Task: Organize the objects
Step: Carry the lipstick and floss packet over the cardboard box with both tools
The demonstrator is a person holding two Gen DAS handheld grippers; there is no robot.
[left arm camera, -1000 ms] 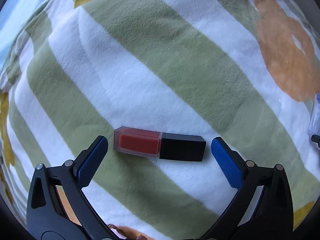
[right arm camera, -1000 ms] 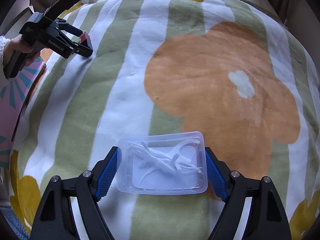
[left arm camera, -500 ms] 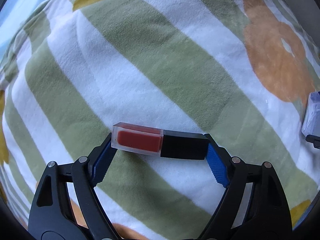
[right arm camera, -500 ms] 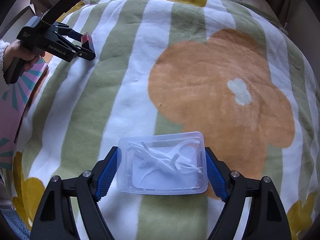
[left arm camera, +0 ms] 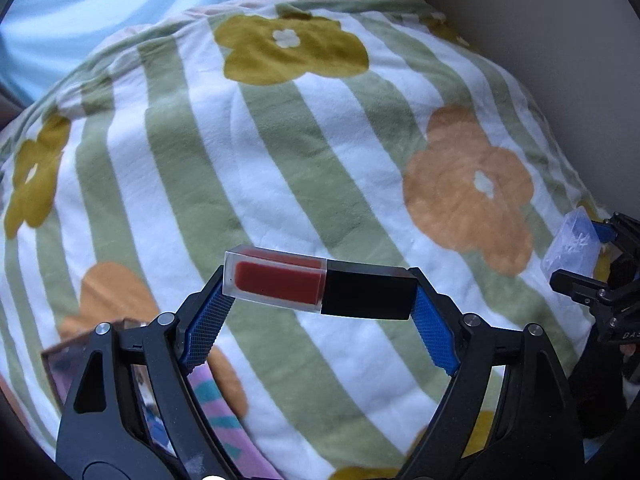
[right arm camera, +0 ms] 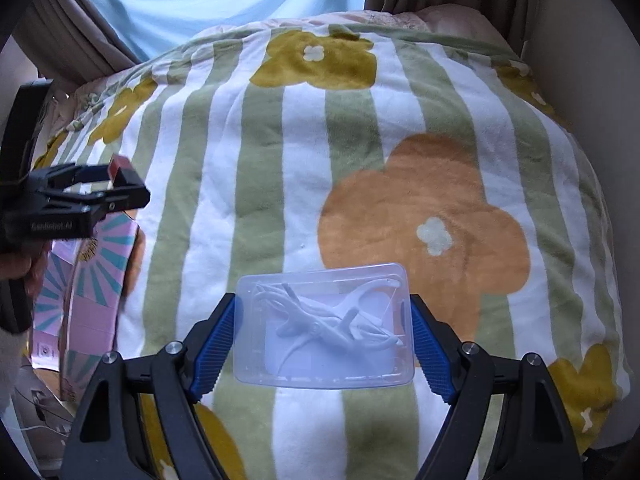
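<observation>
Soft fleece blanket (left arm camera: 304, 168) in green and white stripes with big orange and mustard flowers, spread wide over a bed, pale blue curtain (right arm camera: 224, 4) behind it. At the left edge, a pink box with teal sunburst print (right arm camera: 100, 264), lying partly off the blanket. Up front in the right wrist view, right gripper (right arm camera: 322, 338) with blue ribbed pads, clamped on both short ends of a clear rectangular plastic box of white floss picks (right arm camera: 324, 332), box held level just above the stripes. Over in the left wrist view, left gripper (left arm camera: 318, 300), same blue pads, pinching end to end a squared lip-gloss tube with a clear red-filled body and black cap (left arm camera: 320, 286), red end to the left, cap to the right, slightly tilted and held clear of the blanket. Same tube glimpsed far left from the right wrist camera, only its red tip showing past the black fingers.
</observation>
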